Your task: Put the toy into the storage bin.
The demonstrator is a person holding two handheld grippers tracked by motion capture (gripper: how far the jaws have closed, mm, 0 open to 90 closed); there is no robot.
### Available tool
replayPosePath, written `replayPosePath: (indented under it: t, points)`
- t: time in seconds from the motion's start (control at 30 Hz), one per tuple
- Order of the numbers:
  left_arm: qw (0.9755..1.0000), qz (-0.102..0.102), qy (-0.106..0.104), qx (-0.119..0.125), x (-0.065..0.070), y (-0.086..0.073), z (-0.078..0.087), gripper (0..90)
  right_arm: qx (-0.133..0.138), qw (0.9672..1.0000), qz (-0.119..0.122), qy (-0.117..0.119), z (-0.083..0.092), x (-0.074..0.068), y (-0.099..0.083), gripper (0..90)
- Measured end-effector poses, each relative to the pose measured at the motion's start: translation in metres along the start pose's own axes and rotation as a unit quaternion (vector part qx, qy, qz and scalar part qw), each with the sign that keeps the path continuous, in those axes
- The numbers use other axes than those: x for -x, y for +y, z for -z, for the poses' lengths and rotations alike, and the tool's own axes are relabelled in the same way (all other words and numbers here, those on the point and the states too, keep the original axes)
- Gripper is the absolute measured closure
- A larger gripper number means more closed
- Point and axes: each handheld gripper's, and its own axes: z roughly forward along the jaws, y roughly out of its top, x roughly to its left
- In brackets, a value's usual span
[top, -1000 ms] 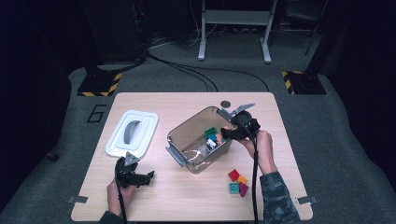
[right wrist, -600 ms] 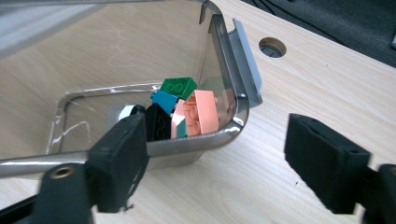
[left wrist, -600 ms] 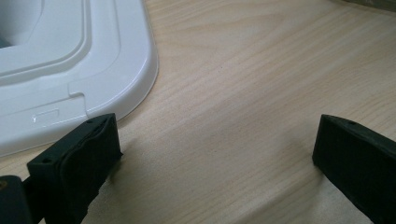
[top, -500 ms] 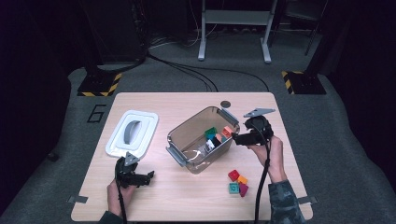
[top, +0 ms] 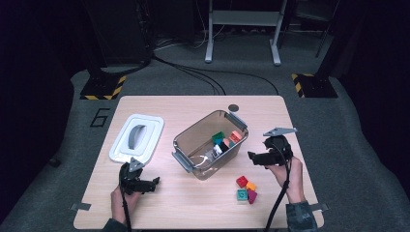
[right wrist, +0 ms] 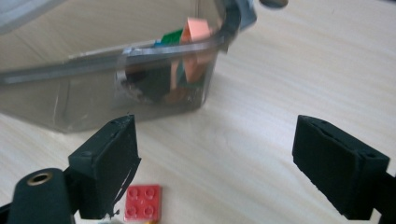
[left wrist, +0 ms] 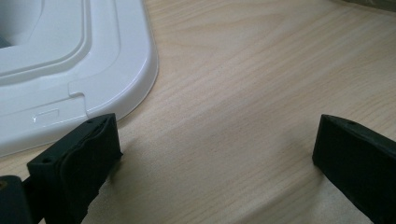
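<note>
The right gripper (top: 255,157) had come away from the bin (top: 211,144), its fingers just opened wide and empty, so a brick seemed dropped inside and four bricks (top: 245,189) waited on the bench (top: 203,208); the left gripper (top: 150,183) rested open.

Red brick (right wrist: 144,201) cut off by the right gripper view's bottom edge, partly behind a jaw. Bricks inside the clear bin (right wrist: 93,100) blurred through its wall, perhaps orange and green. White lid (left wrist: 70,65) cropped at left and top.
</note>
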Motion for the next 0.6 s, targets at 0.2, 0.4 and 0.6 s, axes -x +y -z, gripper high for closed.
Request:
replayPosePath:
  t: [0.2, 0.4, 0.6]
  points:
    - [1.0, -0.001, 0.0, 0.0, 0.0, 0.0, 0.0, 0.6, -0.022, 0.9996, -0.013, 0.013, -0.012, 0.001, -0.024, 11.0]
    - [1.0, -0.001, 0.0, 0.0, 0.0, 0.0, 0.0, 0.7, -0.035, 0.9989, -0.021, 0.023, -0.021, 0.0, -0.045, 10.8]
    - [1.0, -0.001, 0.0, 0.0, 0.0, 0.0, 0.0, 0.7, -0.049, 0.998, -0.022, 0.033, -0.028, -0.005, -0.059, 10.1]
